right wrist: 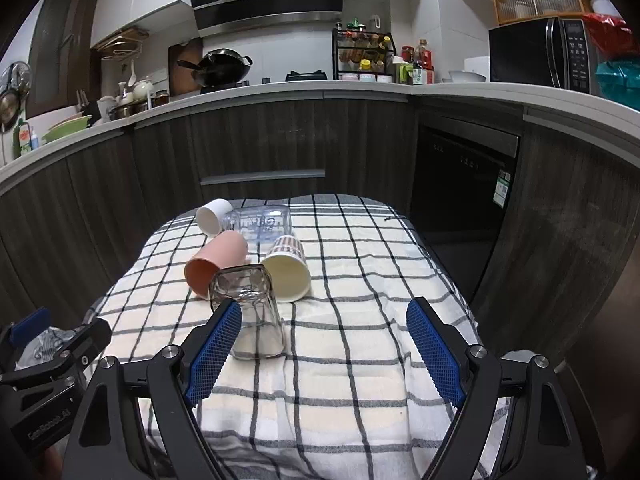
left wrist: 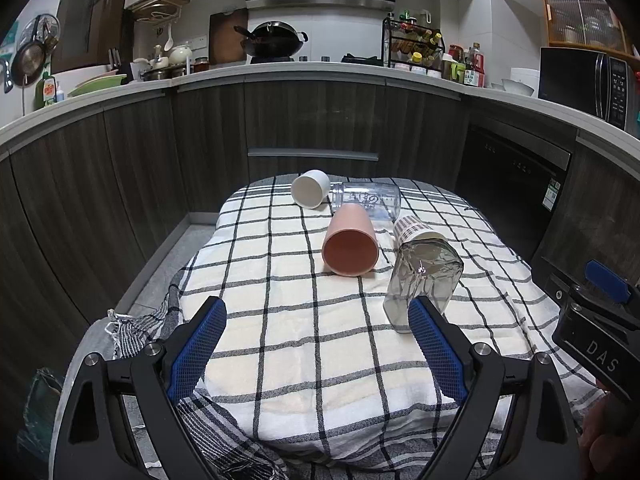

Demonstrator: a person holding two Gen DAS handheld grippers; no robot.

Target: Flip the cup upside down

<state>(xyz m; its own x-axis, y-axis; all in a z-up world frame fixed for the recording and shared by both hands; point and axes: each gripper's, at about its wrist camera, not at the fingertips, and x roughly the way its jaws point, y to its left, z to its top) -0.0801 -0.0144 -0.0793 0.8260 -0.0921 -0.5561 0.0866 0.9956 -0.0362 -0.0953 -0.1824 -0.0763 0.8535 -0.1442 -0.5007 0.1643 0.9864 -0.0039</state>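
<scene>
Several cups lie on their sides on a checked cloth [left wrist: 304, 340]: a white cup [left wrist: 310, 189], a clear printed glass [left wrist: 368, 200], a pink cup [left wrist: 351, 246], a plaid paper cup [left wrist: 414, 232] and a square clear glass [left wrist: 422, 284]. The same cups show in the right wrist view: white [right wrist: 210, 216], clear printed glass [right wrist: 260, 222], pink [right wrist: 214, 264], paper [right wrist: 286, 270], square glass [right wrist: 250, 312]. My left gripper [left wrist: 318, 316] is open and empty, its right finger just in front of the square glass. My right gripper [right wrist: 324, 320] is open and empty, its left finger beside the square glass.
The cloth covers a small table [right wrist: 460, 292] in front of dark kitchen cabinets [left wrist: 320, 120]. A dishwasher [right wrist: 460, 184] stands at the right. The counter behind carries a wok [left wrist: 276, 38], a spice rack [left wrist: 414, 46] and a microwave [left wrist: 584, 80]. The right gripper's body [left wrist: 596, 320] shows at the right edge.
</scene>
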